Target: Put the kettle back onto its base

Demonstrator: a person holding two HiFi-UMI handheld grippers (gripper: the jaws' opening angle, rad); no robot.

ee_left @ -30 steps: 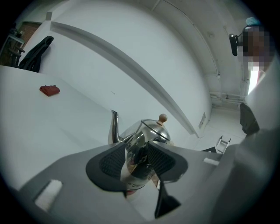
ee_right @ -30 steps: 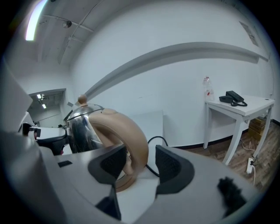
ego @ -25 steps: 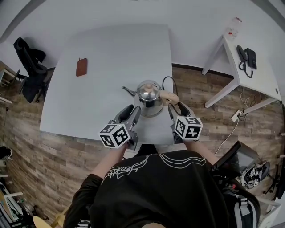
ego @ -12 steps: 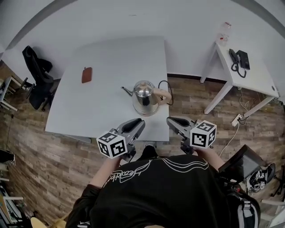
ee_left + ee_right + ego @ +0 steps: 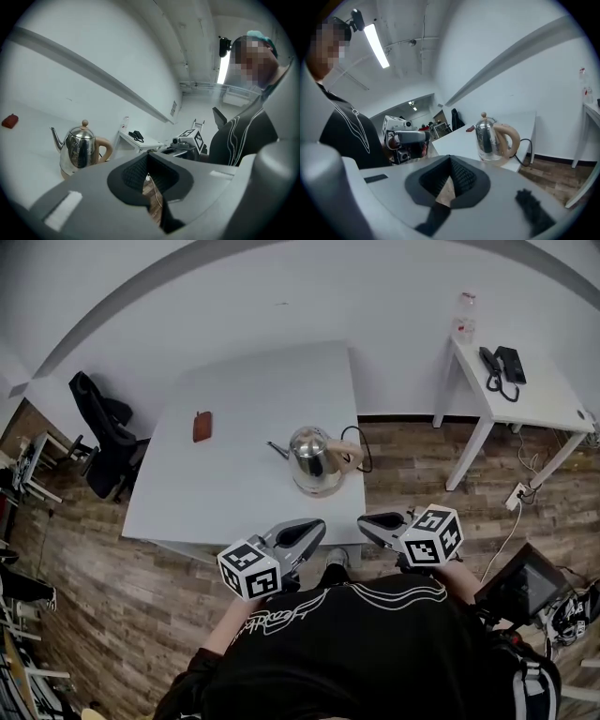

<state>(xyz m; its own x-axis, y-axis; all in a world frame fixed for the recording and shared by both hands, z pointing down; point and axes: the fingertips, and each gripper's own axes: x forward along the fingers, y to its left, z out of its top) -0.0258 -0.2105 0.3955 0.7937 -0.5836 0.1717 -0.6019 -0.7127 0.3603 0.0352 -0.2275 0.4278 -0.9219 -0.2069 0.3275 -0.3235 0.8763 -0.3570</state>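
Our left tool (image 5: 307, 531) has its jaws pressed together with nothing between them, and our right tool (image 5: 373, 521) is closed the same way, empty. We hold both just off the near edge of the white worktop (image 5: 244, 409), apart from the kettle (image 5: 312, 456). The kettle stands upright on its base (image 5: 319, 489) near the worktop's right side, spout pointing left, its cord (image 5: 362, 448) looping beside the handle.
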